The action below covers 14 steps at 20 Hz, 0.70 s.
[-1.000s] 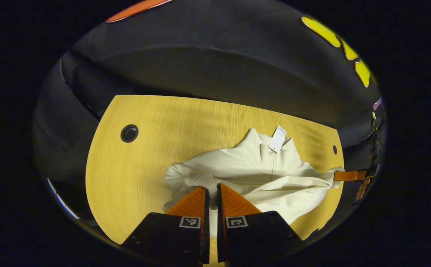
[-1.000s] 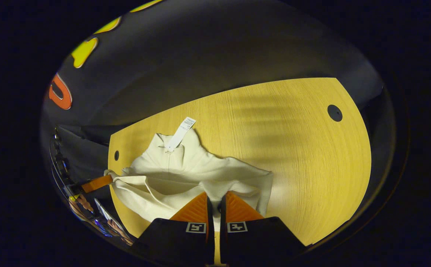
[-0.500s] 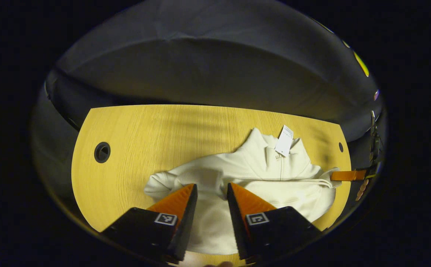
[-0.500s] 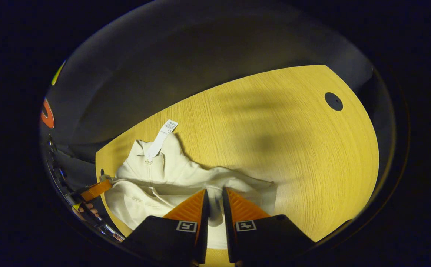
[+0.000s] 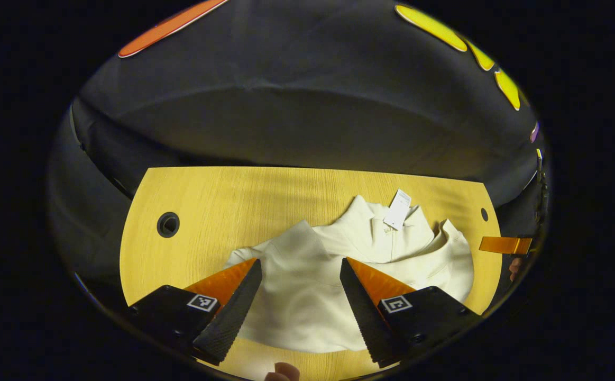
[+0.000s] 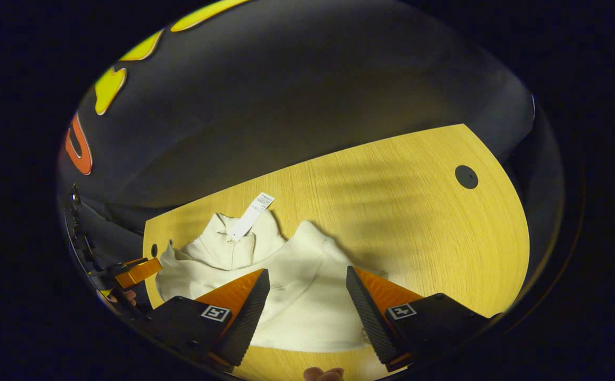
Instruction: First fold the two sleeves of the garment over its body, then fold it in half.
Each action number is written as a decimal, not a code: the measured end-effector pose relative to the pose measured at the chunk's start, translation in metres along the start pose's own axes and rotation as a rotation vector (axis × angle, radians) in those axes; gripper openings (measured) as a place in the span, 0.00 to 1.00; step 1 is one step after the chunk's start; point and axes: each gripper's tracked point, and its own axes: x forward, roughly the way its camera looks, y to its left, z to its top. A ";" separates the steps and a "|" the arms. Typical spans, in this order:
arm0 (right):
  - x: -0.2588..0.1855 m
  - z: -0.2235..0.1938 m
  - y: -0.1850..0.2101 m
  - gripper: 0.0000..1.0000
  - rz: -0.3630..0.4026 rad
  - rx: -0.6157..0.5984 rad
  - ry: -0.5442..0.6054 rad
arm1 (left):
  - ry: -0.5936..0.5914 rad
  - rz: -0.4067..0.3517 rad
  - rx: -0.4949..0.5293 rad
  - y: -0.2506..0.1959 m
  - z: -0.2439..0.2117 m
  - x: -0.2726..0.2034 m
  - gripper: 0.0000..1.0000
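1. The cream garment lies folded on the wooden table, bunched toward the table's 4 o'clock part in the left gripper view.
2. Its collar, with a white tag standing on it, points to 12 o'clock.
3. The left gripper hovers over the near half of the garment with its fingers wide apart, holding nothing.
4. In the right gripper view the garment sits at the table's 8 o'clock corner, tag again at the far end.
5. The right gripper hangs above the cloth, fingers spread wide, gripping nothing.
6. A round cable hole lies at 9 o'clock on the table, well apart from the garment.
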 end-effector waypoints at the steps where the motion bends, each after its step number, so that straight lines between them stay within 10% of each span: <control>1: -0.012 0.002 0.003 0.92 0.005 -0.012 -0.025 | -0.019 0.004 0.001 0.001 0.001 -0.014 0.96; 14: -0.233 -0.055 0.012 0.93 -0.077 -0.289 -0.477 | -0.494 0.105 0.120 -0.038 -0.047 -0.246 0.96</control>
